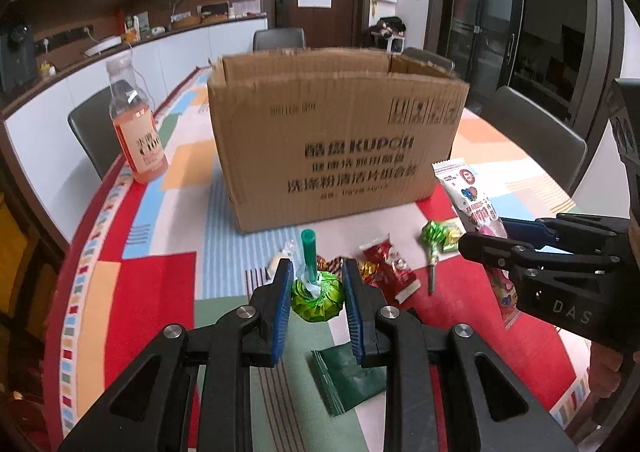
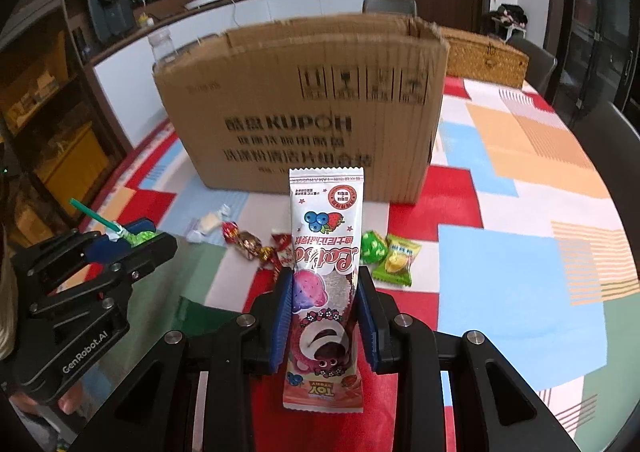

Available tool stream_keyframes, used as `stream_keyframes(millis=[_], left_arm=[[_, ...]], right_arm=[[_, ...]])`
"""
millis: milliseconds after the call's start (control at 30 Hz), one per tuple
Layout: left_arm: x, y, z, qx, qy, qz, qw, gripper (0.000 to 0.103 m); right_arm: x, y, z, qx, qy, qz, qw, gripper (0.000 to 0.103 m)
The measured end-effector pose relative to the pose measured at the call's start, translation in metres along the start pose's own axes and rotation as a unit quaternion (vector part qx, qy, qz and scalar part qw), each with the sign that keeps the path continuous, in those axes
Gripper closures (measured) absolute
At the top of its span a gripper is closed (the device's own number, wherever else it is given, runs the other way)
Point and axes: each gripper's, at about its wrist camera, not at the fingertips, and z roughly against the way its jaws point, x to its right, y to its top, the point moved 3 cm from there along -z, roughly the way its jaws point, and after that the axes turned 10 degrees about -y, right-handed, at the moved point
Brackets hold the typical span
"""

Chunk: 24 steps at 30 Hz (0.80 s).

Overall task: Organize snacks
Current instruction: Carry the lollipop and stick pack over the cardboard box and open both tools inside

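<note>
Left claw [image 1: 316,292]: closed on the green lollipop [image 1: 317,298], stick pointing up and away toward the box.
Right claw [image 2: 322,316]: clamped on the pink snack packet [image 2: 325,272], long axis upright between the pads.
Box [image 1: 340,139]: open-topped, straight ahead of both claws; the right claw looks slightly nearer.
Worktop [image 2: 520,284]: loose sweets [image 2: 256,246] lie between claws and box.

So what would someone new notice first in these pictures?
The big brown cardboard box standing open in the middle of the colourful patchwork tablecloth. In front of it, the right claw grips a tall pink-and-white snack packet, and the left claw clamps a green-wrapped lollipop.
</note>
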Motion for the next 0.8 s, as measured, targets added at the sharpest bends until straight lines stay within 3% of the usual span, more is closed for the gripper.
stream_keyframes(millis=[467,800], left_arm=[[0.015,0.044,0.042,0.071,0.015,-0.028,0.997,0.077],[0.009,0.089,0.047,0.111,0.022,-0.035,0.9929,0.077]], right_arm=[[0.006,0.034,0.048,0.076,0.016,-0.009,0.997,0.072],[0.015,0.076,0.062,0.126,0.015,-0.015,0.992,0.072]])
